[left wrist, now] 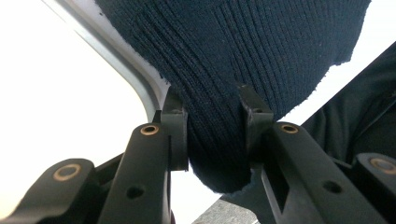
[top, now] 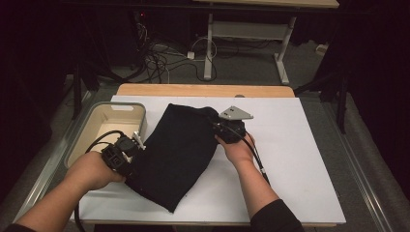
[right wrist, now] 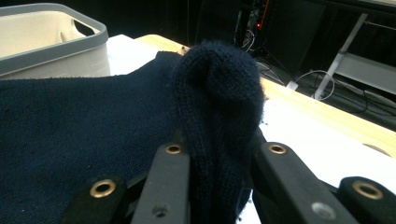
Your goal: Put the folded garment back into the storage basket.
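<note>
A dark navy ribbed knit garment (top: 179,150) is seen from above, spread across the middle of a white rectangular table top (top: 300,159). It runs as a long slanted shape from about one o'clock, near the far middle of the table, down to about seven o'clock, near the person's edge.

The left gripper (top: 126,153) is held at the garment's left edge, at about nine o'clock of the cloth. In the left gripper view, its two black jaws are pressed onto a bunched fold of the ribbed knit (left wrist: 215,93), with the cloth pinched between the pads and a rounded lobe of fabric hanging below them. A pale rim is seen behind the cloth at about ten o'clock of that view.

The right gripper (top: 227,129), topped by a grey three-cornered plate, is held at the garment's far right corner, at about two o'clock of the cloth. In the right gripper view, a thick roll of the knit (right wrist: 217,107) is clamped between its jaws and stands up above them as a rounded hump, while the rest of the cloth lies flat toward nine o'clock.

A beige rectangular plastic bin with a grey rim (top: 104,123) is set at the table's left edge, at about ten o'clock of the garment, just beside the left gripper. A strip of light wooden table edge (top: 203,90) is seen beyond the white surface at twelve o'clock.
</note>
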A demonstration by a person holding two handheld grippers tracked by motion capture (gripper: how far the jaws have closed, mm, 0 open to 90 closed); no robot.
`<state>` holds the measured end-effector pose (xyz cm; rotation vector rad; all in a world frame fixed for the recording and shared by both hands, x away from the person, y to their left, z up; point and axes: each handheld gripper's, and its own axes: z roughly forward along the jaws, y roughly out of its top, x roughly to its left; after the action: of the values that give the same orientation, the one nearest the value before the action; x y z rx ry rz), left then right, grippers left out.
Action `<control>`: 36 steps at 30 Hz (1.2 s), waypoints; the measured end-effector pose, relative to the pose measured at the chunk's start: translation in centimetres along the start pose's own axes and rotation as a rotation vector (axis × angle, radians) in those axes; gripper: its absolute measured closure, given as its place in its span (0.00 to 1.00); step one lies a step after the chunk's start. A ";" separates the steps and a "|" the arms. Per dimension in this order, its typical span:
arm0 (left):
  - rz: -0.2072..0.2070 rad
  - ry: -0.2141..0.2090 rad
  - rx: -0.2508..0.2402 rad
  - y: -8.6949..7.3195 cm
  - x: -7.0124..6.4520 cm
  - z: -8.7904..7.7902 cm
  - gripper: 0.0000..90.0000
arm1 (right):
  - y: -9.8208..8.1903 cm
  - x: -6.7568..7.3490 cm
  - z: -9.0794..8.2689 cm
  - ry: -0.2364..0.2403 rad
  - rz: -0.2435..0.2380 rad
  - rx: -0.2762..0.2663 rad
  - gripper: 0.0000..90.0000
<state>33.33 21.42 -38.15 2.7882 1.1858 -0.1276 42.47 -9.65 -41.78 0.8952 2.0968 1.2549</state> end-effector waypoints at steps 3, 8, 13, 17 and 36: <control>0.000 -0.002 0.006 0.0 0.0 -0.1 0.75 | -0.1 0.1 0.2 0.002 0.006 0.006 0.89; -0.002 -0.003 0.018 0.2 0.0 -0.1 0.75 | -0.2 0.2 0.3 0.001 -0.002 0.004 0.89; 0.002 -0.006 0.025 0.2 0.0 -0.6 0.75 | 0.1 0.2 0.0 0.002 -0.001 -0.002 0.89; 0.002 -0.008 0.028 0.3 -0.1 -1.0 0.75 | 0.5 0.1 -0.3 -0.002 -0.004 -0.005 0.89; 0.010 0.007 0.020 0.7 0.4 -4.4 0.75 | 3.6 -0.2 -1.0 -0.025 -0.021 -0.046 0.89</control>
<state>34.29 21.84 -33.81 2.8135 1.1787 -0.1305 42.78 -9.10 -38.13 0.8625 2.0442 1.2693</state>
